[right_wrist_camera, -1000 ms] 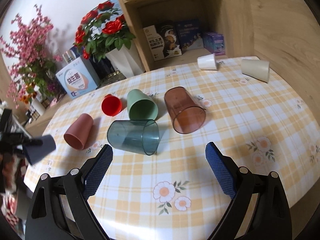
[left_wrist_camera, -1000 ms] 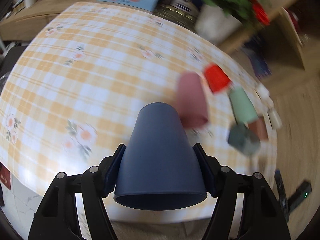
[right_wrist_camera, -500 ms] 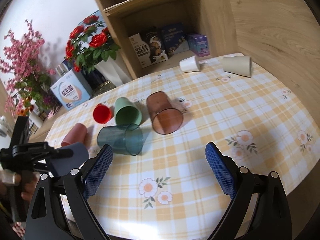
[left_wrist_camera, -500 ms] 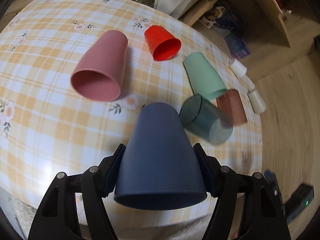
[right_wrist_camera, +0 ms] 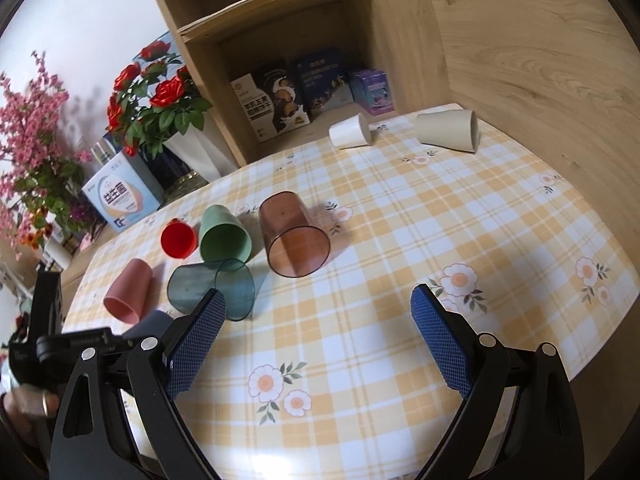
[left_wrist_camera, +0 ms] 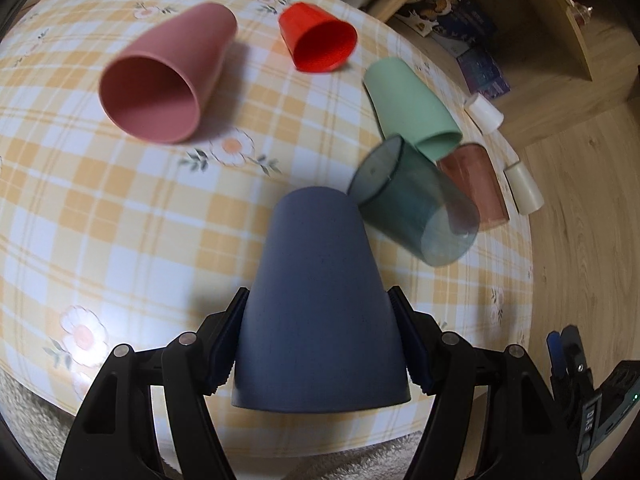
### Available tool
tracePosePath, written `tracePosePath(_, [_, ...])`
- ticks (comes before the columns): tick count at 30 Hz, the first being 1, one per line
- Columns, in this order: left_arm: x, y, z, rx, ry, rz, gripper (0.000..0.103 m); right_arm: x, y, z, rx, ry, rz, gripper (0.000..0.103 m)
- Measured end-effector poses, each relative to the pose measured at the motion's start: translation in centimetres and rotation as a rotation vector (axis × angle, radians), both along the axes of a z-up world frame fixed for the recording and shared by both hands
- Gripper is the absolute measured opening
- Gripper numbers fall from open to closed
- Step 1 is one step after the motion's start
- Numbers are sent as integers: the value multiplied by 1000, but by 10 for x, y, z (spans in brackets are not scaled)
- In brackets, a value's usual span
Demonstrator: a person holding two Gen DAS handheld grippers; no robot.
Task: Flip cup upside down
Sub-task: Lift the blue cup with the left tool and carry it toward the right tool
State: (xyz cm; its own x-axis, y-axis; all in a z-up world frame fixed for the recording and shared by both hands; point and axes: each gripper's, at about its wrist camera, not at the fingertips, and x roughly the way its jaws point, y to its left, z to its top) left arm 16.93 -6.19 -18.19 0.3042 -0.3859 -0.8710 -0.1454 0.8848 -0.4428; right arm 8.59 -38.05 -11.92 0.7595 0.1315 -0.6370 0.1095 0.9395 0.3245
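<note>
My left gripper (left_wrist_camera: 320, 336) is shut on a dark blue cup (left_wrist_camera: 320, 304). The cup's closed bottom points away from the camera and its open rim faces the camera, above the near edge of the checked tablecloth (left_wrist_camera: 120, 216). In the right wrist view the blue cup (right_wrist_camera: 154, 322) shows at the far left, partly hidden behind my right finger. My right gripper (right_wrist_camera: 316, 340) is open and empty above the table's near side.
Several cups lie on their sides: pink (left_wrist_camera: 164, 76), red (left_wrist_camera: 320, 40), green (left_wrist_camera: 412, 108), clear teal (left_wrist_camera: 416, 204), clear brown (right_wrist_camera: 292, 236), white (right_wrist_camera: 350, 132), beige (right_wrist_camera: 448, 130). A shelf with boxes (right_wrist_camera: 304, 92) and flower vases (right_wrist_camera: 160, 96) stand behind the table.
My left gripper has swung right and closer over the table with the blue cup, so the lying cups now fill its view. The right gripper has drawn back and risen slightly.
</note>
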Motion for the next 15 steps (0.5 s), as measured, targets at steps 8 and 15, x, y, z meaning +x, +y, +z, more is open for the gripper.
tracePosePath(8, [-11,-18,-11,-29,28,-32,67,-1,-2,1,-15,9,-7,91])
tracePosePath(15, [-17,-29,-14,-8,32,-74,67,-2,2,3,-27,14,3,91])
